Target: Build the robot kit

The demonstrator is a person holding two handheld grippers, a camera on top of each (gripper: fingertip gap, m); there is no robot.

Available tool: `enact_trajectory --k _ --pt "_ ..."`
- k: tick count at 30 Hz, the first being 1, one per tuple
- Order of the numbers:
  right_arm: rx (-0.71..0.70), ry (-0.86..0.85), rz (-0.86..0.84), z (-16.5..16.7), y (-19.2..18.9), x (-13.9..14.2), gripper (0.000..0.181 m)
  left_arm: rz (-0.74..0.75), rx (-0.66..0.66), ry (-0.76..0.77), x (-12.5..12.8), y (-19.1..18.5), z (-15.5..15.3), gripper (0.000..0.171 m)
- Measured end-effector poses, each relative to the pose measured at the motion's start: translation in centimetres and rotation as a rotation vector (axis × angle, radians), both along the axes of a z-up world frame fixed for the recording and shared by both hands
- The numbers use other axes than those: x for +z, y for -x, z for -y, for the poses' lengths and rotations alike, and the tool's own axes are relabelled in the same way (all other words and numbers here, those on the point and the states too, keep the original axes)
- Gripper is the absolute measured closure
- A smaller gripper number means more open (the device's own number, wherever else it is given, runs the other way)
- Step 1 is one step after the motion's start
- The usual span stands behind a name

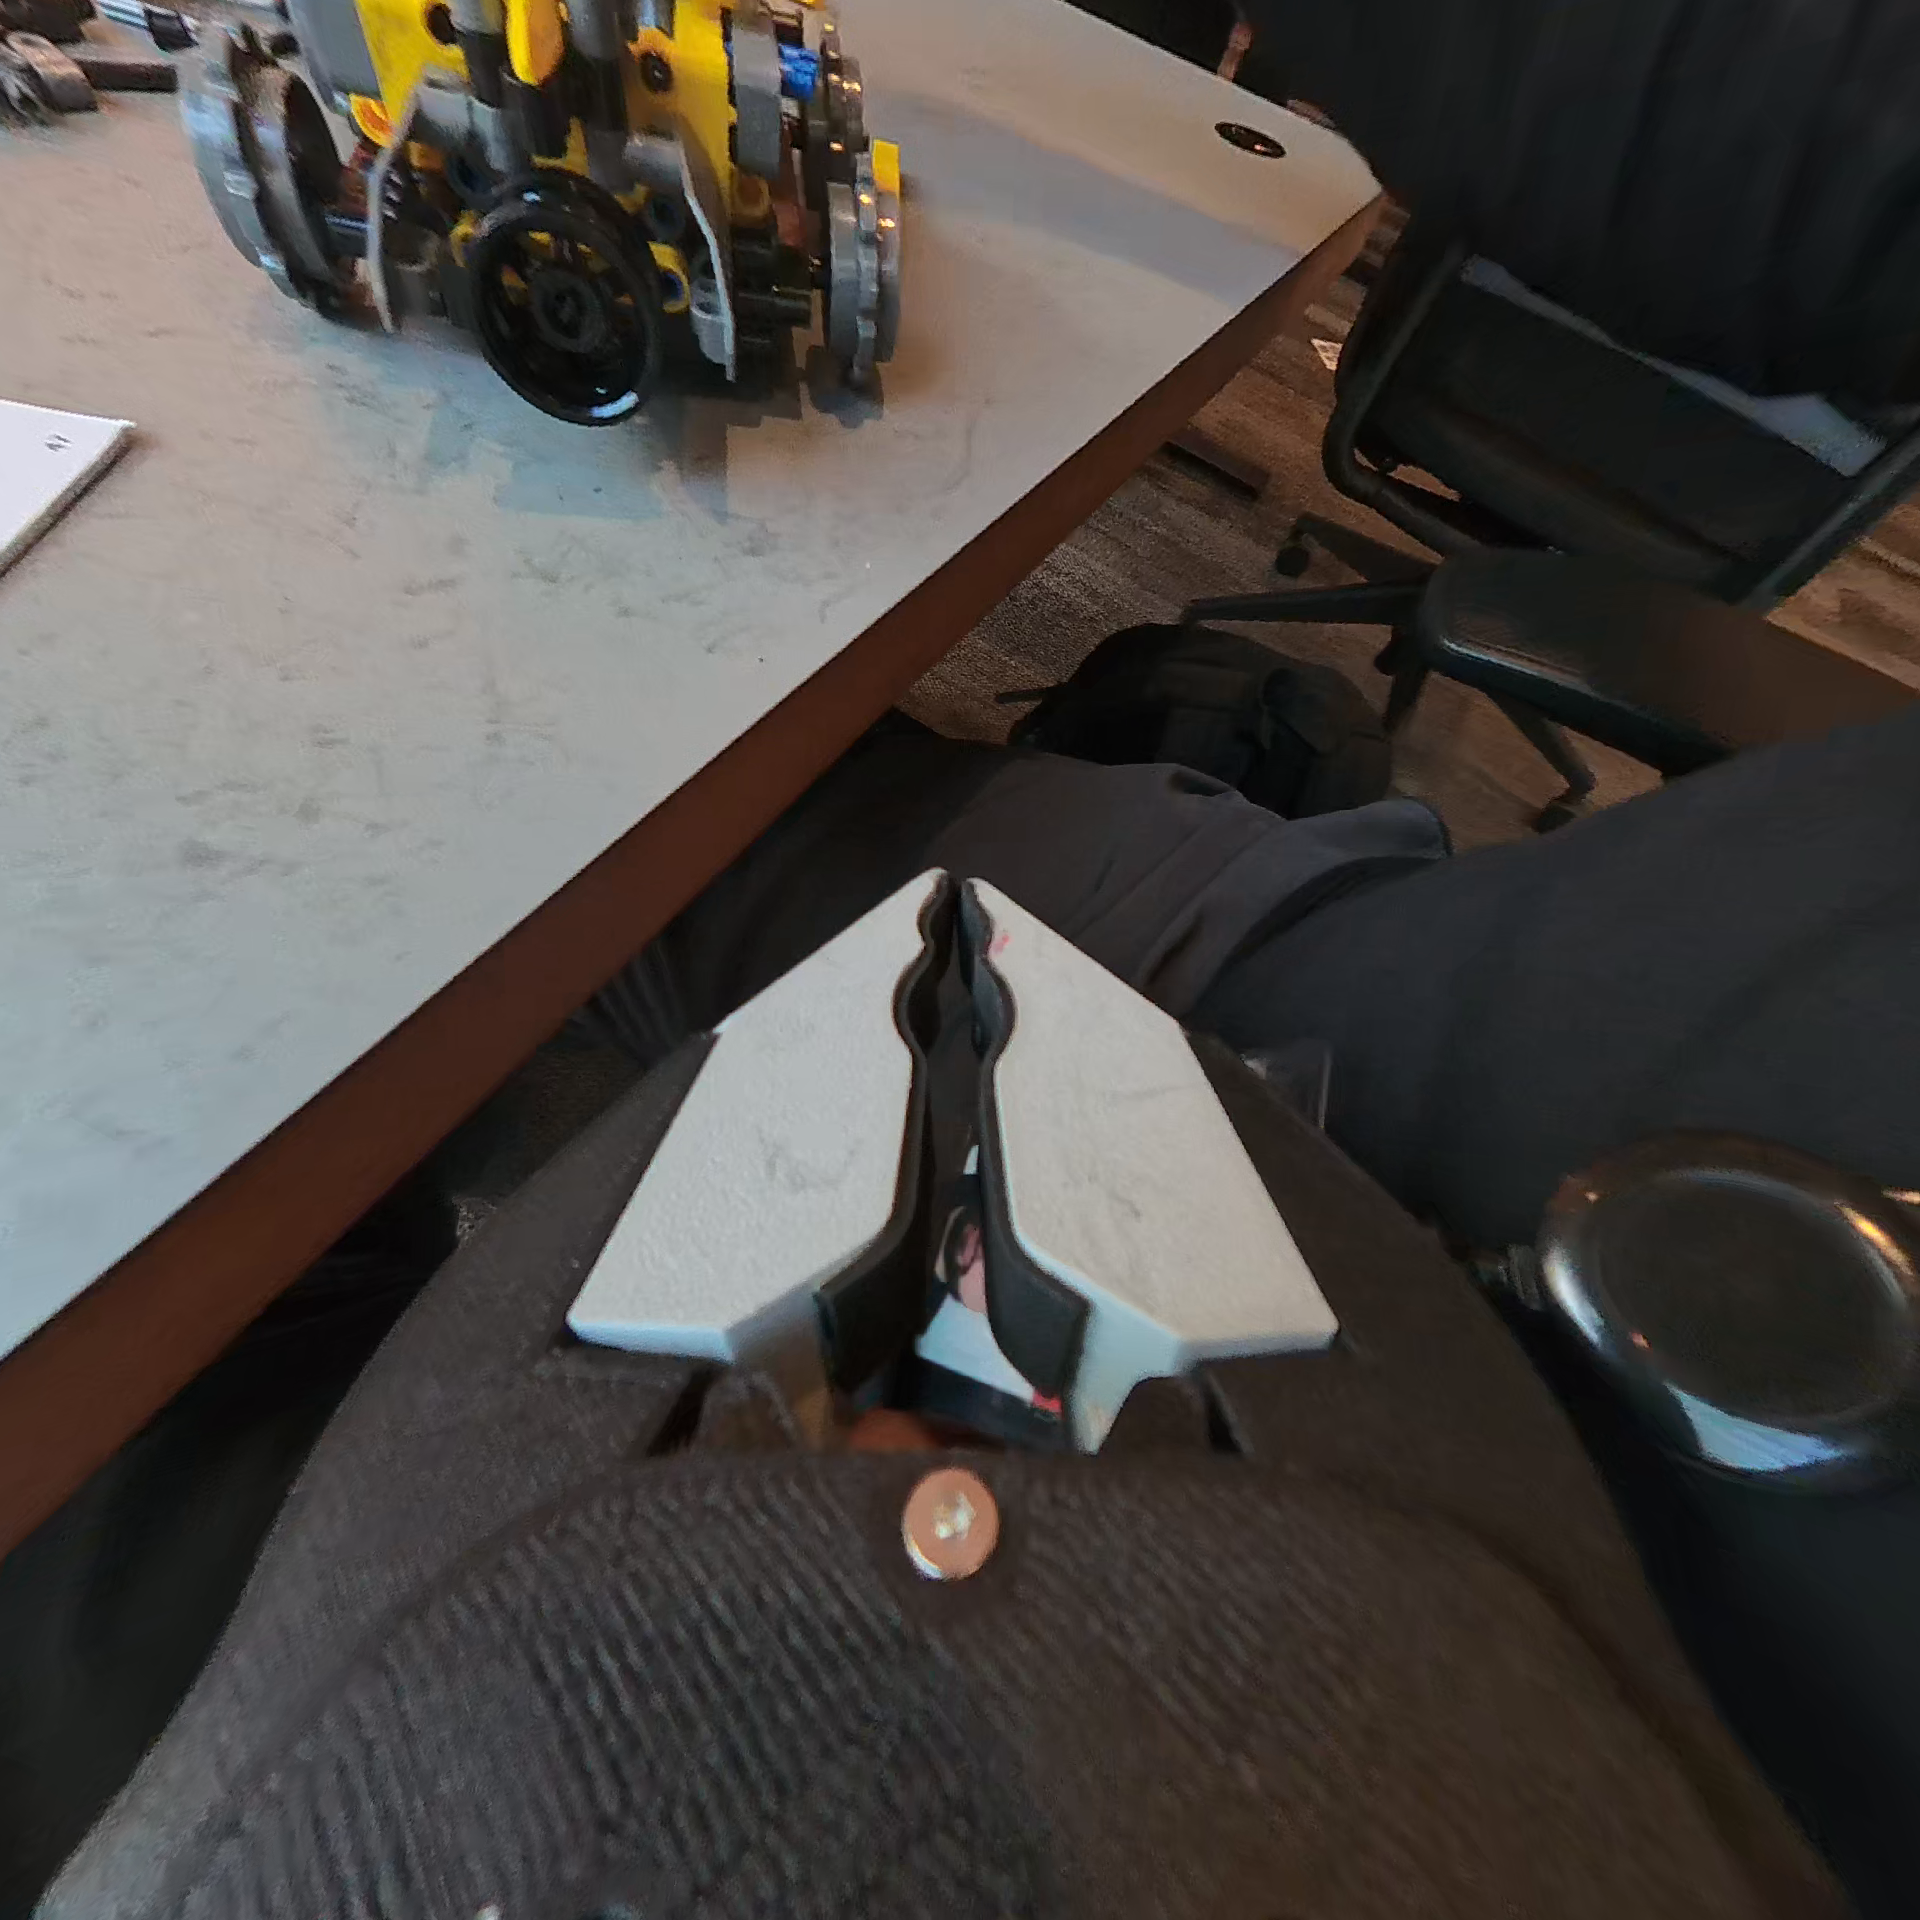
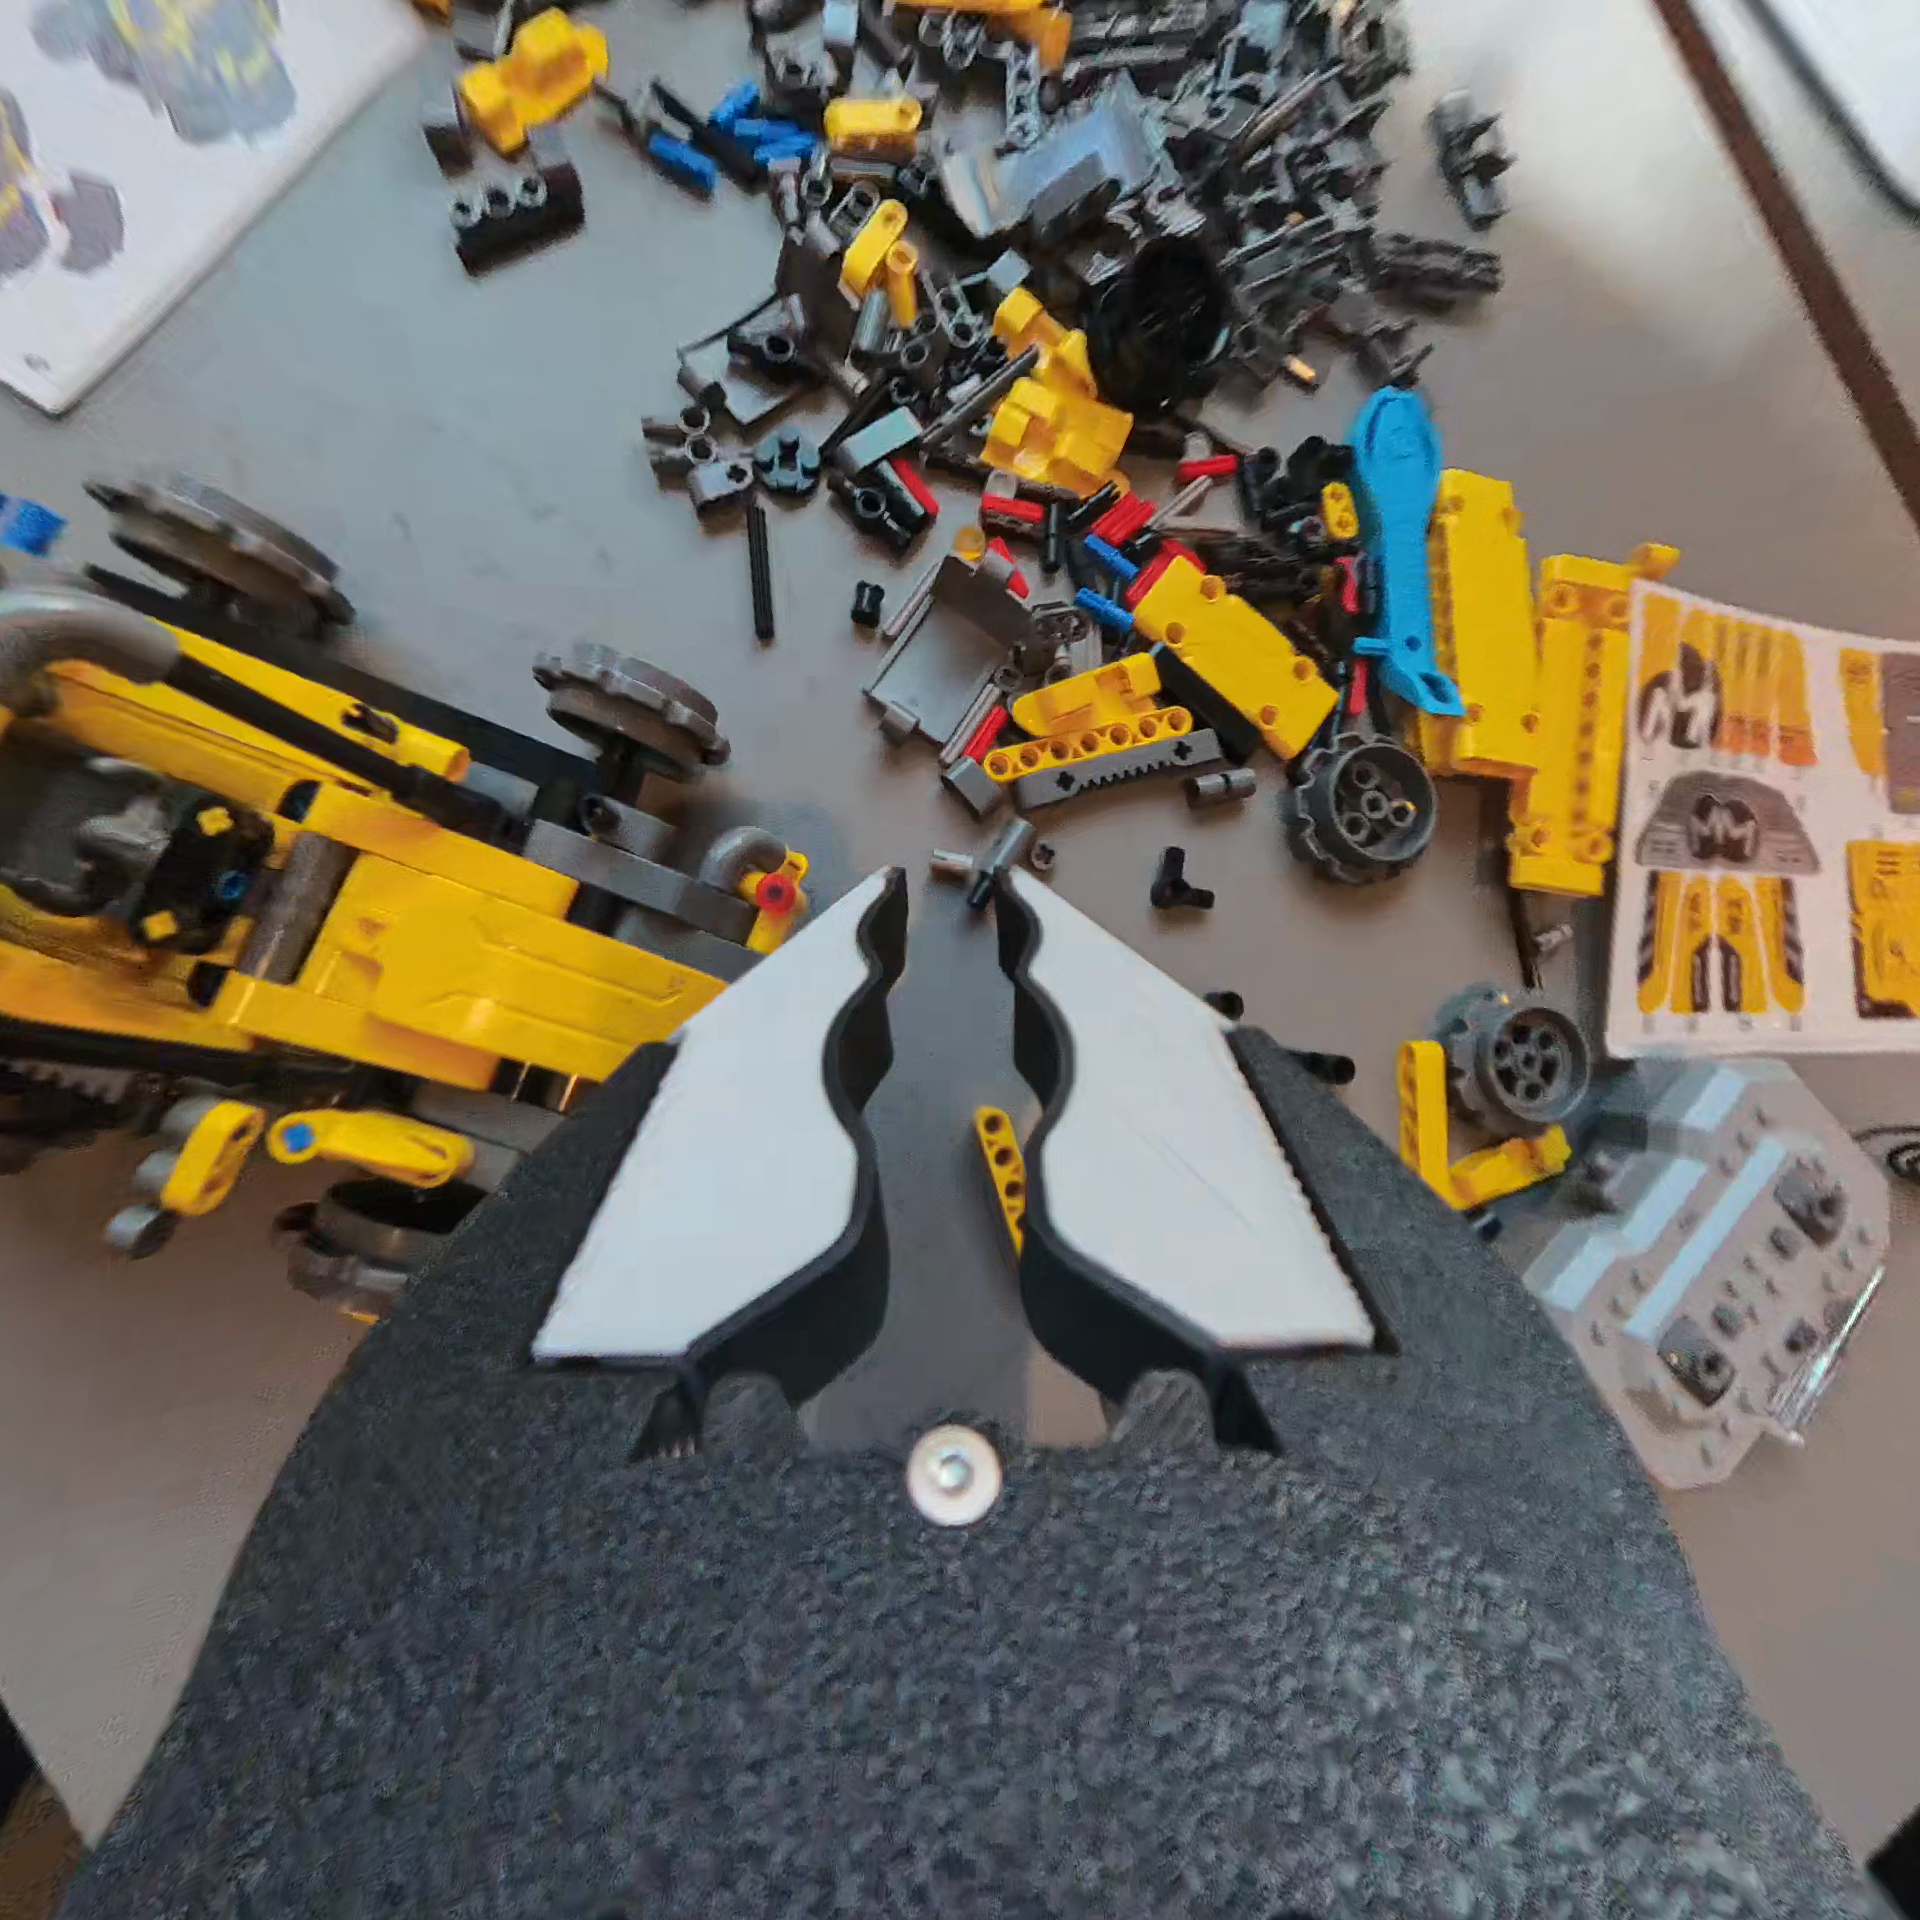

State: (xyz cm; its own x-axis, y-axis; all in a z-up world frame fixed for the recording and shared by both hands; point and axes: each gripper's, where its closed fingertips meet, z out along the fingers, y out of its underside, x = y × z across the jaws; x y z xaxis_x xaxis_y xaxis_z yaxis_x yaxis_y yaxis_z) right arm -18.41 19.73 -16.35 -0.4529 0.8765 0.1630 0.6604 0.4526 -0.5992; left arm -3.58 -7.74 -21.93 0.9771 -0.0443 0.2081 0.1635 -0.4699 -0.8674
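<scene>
We hold the left gripper (image 1: 958, 896) clenched and empty off the table (image 1: 364, 665) edge, while the right gripper (image 2: 948, 891) hangs released over loose bricks (image 2: 1049, 436), nearest a small grey connector (image 2: 1000, 858) beside the yellow model (image 2: 343, 904).

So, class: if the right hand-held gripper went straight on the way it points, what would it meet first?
Probably the small grey-and-black connector pin lying just beyond the open right hand-held gripper, ahead of the loose pile of plastic building pieces; depth is uncertain.

The left claw (image 1: 956, 894), fingers pressed together, hangs off the table (image 1: 416, 644) edge, above dark trousers (image 1: 1507, 966).
</scene>
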Motion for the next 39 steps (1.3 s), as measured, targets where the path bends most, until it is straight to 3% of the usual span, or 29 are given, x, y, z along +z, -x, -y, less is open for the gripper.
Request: enact_trajectory --k 3,10,23,33,37,39 --pt "0.067 -0.048 0.096 0.4 0.7 -1.8 0.169 -0.002 0.023 -0.006 0.2 0.9 0.4 0.171" --pt "0.053 -0.107 0.154 -0.6 1.2 -4.0 0.165 0.077 0.051 -0.007 0.1 2.3 0.7 0.171" --pt "0.174 -0.055 0.116 1.9 2.0 -3.4 0.164 0.134 0.045 -0.014 0.3 2.2 0.7 0.171" --pt "0.296 0.043 0.258 4.4 1.7 -4.4 0.158 0.150 0.043 -0.008 0.1 2.1 0.6 0.171" --pt "0.345 0.050 0.232 5.3 2.0 -4.1 0.178 0.168 0.046 -0.009 0.1 2.2 0.7 0.171" --pt "0.350 0.043 0.211 5.4 2.4 -4.1 0.178 0.181 0.048 -0.009 0.1 2.3 0.7 0.171"
